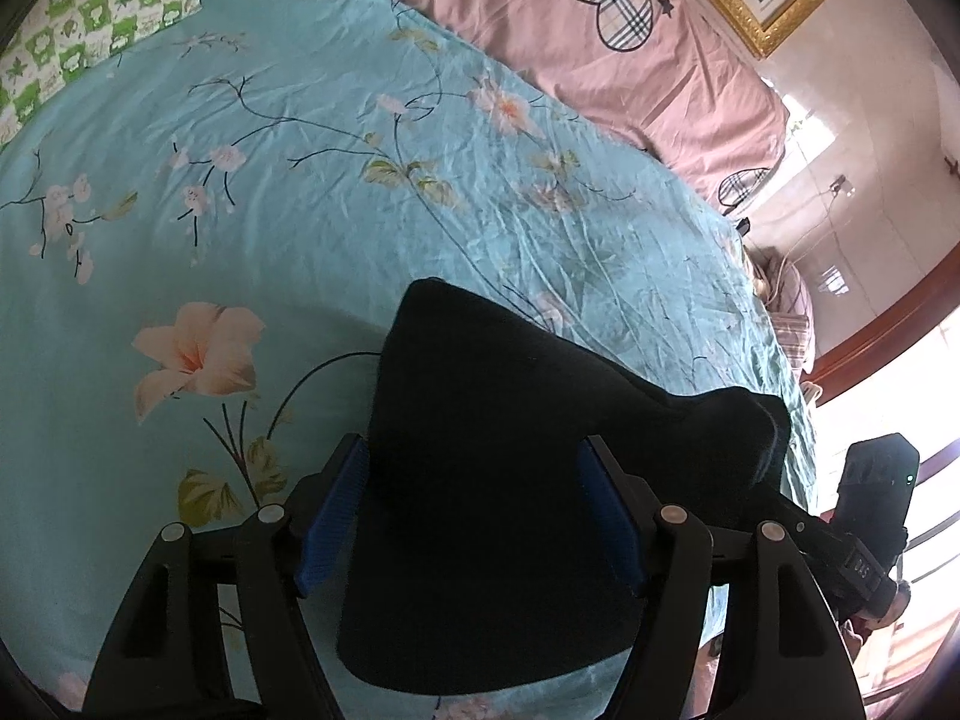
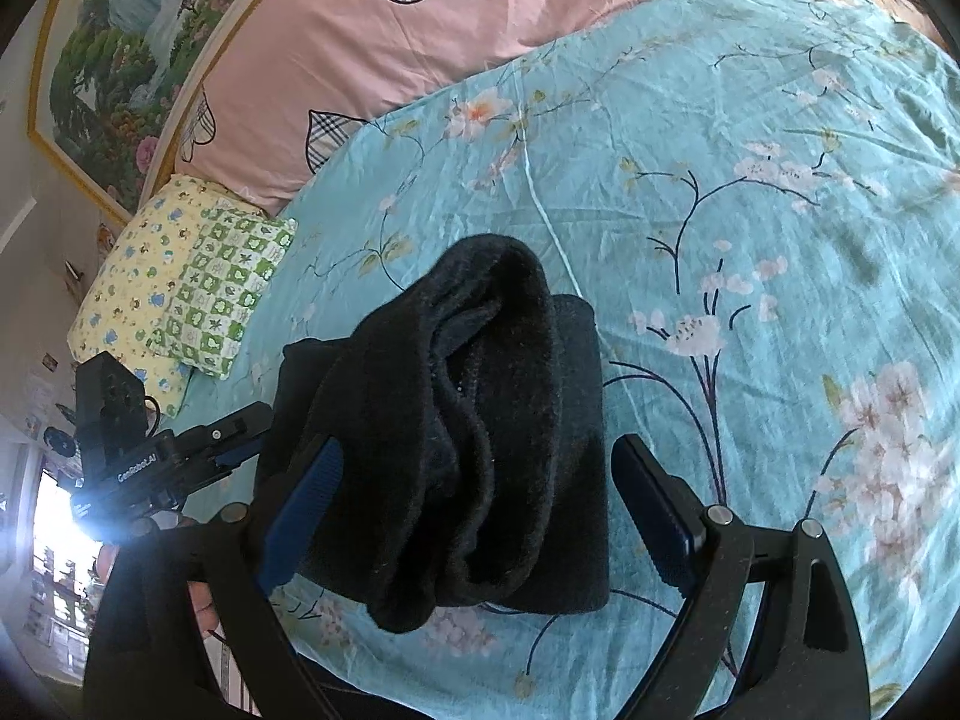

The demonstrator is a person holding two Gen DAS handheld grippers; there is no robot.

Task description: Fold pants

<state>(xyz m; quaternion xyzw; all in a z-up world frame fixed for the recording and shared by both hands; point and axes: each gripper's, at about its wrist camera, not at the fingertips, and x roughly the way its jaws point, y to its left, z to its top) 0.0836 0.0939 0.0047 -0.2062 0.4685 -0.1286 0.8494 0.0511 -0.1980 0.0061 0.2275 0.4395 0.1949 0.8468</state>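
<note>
- Left gripper [image 1: 474, 516]: jaws spread wide around my black pants [image 1: 480, 480], gripping nothing.
- Right gripper [image 2: 480, 516]: likewise wide.
- Pants lie bundled near the floral bedsheet's [image 2: 750, 120] edge; final fold seems done, so next I withdraw.

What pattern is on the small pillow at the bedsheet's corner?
Green-and-white checks with leaf motifs on the small pillow, clearest in the right wrist view.

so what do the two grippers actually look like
Both the left gripper and right gripper are matte black linkage frames with silver pivot pins and ribbed blue pads on the fingers. The left one's black body carries white lettering and a cable.
</note>
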